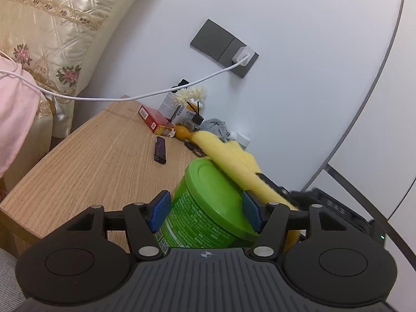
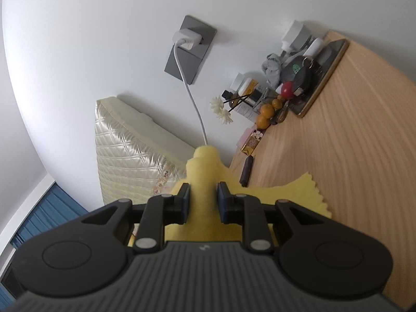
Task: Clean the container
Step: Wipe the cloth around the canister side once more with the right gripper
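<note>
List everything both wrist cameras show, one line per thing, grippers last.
container: 1, green, between the left gripper's fingers
cloth: 1, yellow, lying across the container's lid
table: 1, light wood, against the wall
lighter: 1, dark purple, on the table
red box: 1, table's far side
oranges: 3, by the tray
charger: 1, white, plugged into the grey wall socket
left gripper: black, blue pads, holding the container
right gripper: black, clamping the cloth

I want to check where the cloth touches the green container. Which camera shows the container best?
The left wrist view: the green container sits between the left tool pads, lid facing the camera, with the yellow cloth lying across its rim. The right wrist view shows only the cloth clamped in the right tool; the container is hidden.
</note>
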The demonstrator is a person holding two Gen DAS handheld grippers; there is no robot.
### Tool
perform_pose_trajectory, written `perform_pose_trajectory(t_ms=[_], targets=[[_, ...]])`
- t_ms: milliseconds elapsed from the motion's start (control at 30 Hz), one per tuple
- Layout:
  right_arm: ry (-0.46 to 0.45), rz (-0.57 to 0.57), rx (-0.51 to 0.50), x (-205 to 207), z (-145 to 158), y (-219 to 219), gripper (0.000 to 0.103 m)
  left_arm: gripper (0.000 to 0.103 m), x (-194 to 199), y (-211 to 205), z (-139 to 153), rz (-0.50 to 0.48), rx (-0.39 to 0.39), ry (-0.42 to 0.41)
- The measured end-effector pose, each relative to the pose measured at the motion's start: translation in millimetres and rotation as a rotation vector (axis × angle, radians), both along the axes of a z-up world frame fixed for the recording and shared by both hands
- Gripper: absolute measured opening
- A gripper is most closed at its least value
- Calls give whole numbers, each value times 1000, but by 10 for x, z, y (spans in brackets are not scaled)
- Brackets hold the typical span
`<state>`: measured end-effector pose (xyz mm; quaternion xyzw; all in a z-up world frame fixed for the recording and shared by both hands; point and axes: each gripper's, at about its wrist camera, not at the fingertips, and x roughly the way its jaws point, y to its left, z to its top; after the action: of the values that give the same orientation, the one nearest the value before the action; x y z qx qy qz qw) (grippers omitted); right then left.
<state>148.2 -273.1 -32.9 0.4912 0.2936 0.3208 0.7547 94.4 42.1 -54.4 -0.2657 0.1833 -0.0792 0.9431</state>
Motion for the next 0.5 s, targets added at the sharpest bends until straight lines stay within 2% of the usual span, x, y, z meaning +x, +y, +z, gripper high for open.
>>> perform_pose_trajectory(t_ms=[500], targets=[[3,21,17,-75,-11,-44,24,65,48,67,-4,-36,-11,5]])
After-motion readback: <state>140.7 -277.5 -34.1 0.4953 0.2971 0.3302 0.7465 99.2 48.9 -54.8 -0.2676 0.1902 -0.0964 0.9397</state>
